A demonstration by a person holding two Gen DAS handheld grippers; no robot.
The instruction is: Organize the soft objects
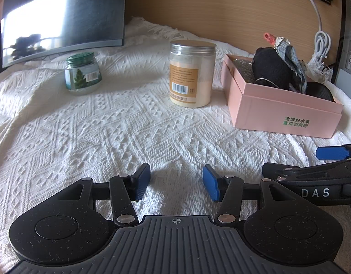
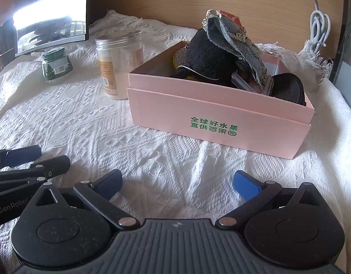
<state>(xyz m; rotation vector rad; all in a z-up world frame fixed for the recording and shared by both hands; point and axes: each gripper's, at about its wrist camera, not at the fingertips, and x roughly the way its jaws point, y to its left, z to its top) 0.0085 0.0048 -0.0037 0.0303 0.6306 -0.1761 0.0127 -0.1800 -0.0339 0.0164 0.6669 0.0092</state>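
Left gripper [image 1: 176,182] and right gripper [image 2: 177,185], side by side low over the white woven cloth [image 1: 88,137], both hovering with jaws standing wide and holding nothing. Soft objects sitting heaped in the pink box [image 2: 212,123] at about one o'clock from the right gripper: black plush item [image 2: 207,52], patchwork fabric piece [image 2: 234,41] draping over it, dark mesh pad [image 2: 289,89] at the box's right end. Likely handling light, limp and compressible, sagging when lifted; pinching a thick fold near the middle probably serving best. Powder jar [image 1: 191,73] and green-lidded jar [image 1: 82,73] standing at eleven o'clock, rigid, apart from the box.
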